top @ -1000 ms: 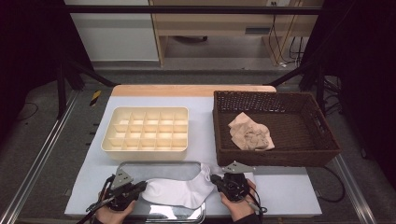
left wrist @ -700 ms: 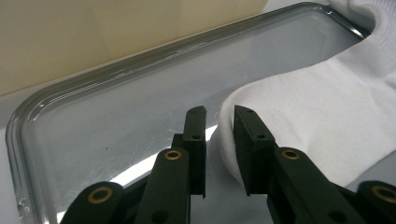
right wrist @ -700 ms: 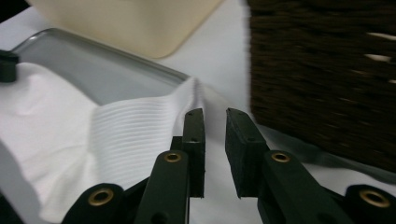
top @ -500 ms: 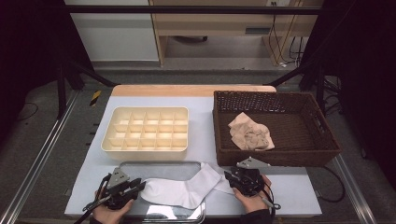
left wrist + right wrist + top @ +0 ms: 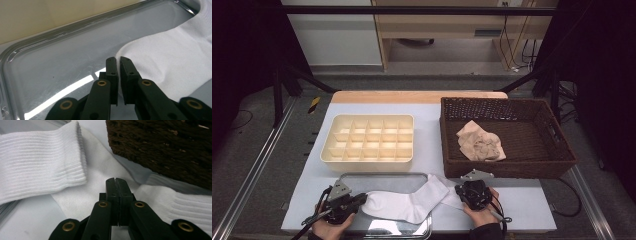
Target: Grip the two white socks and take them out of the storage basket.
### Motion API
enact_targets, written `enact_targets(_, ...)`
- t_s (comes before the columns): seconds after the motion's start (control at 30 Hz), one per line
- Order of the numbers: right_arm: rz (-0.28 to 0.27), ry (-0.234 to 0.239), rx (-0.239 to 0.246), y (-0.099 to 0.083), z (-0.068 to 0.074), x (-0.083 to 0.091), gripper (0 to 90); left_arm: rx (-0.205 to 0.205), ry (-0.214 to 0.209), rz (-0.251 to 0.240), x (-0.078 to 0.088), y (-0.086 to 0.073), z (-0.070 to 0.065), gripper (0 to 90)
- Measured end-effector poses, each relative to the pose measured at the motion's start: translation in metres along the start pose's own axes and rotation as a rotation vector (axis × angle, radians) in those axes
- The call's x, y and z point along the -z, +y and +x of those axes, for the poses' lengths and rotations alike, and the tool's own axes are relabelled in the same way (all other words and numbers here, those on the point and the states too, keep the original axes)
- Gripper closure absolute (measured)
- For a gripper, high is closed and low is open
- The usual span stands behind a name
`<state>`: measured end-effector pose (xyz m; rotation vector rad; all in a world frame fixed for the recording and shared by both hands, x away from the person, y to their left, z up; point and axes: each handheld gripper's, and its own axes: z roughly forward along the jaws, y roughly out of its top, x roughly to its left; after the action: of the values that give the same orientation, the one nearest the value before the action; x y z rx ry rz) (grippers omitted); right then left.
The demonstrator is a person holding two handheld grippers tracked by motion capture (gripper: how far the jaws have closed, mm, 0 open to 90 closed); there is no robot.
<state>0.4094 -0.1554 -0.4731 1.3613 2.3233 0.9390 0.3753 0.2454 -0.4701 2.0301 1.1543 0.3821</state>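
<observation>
high view puts the left tongs (image 5: pixel 354 201) at about 7 o'clock on the table (image 5: pixel 427 140), held in a hand (image 5: pixel 329 227) coming in from the bottom edge, tips pointing toward 3 o'clock at the toe end of a white sock (image 5: pixel 404 202). left gripper view shows those tongs (image 5: pixel 117 61) with the jaws nearly together, a thin slit between them; they have just been closing. their tips sit at the sock's edge (image 5: pixel 160 57), and i cannot tell whether any cloth is caught in the slit. under them is a shiny metal tray (image 5: pixel 62 65).

right tongs (image 5: pixel 462 192) sit at about 5 o'clock, in the other hand (image 5: pixel 482 215), tips pointing toward 9 o'clock at the sock's other end. right gripper view shows these tongs (image 5: pixel 116 181) pressed fully together, having just closed, resting on smooth white cloth; whether they pinch it i cannot tell. a ribbed cuff (image 5: pixel 40 160) lies at 10 o'clock of the tips.

sock lies stretched between the two tongs, its left half on the tray (image 5: pixel 362 179), its right half off the tray on the table.

further out, a cream divided box (image 5: pixel 368 140) stands at 12 o'clock of the tray, and a dark wicker basket (image 5: pixel 507 170) at 1 o'clock of the right tongs holds a crumpled beige cloth (image 5: pixel 479 142).
</observation>
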Motion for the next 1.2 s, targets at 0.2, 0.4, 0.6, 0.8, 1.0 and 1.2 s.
enact_targets(0.2, -0.014, -0.067, -0.019, -0.001, -0.016, 0.015, 90.0, 0.002, 0.008, -0.003, 0.000, 0.000, 0.002, 85.2)
enact_targets(0.4, -0.014, -0.104, -0.047, -0.011, -0.033, 0.026, 90.0, 0.000, 0.016, -0.008, 0.000, -0.001, 0.002, 84.9)
enact_targets(0.6, -0.024, -0.133, -0.026, -0.011, -0.030, 0.027, 86.2, 0.009, 0.023, -0.055, 0.006, 0.002, 0.005, 72.4)
enact_targets(0.8, -0.187, -0.055, -0.003, 0.002, -0.011, 0.043, 82.1, 0.024, 0.024, -0.103, 0.013, 0.007, 0.011, 65.2)
enact_targets(1.0, -0.138, 0.028, 0.027, 0.010, 0.010, 0.017, 75.3, 0.010, 0.018, -0.109, 0.013, 0.007, 0.012, 63.8)
enact_targets(1.2, -0.075, 0.026, 0.014, 0.007, 0.010, -0.006, 68.0, 0.009, 0.029, -0.116, 0.014, 0.008, 0.014, 61.4)
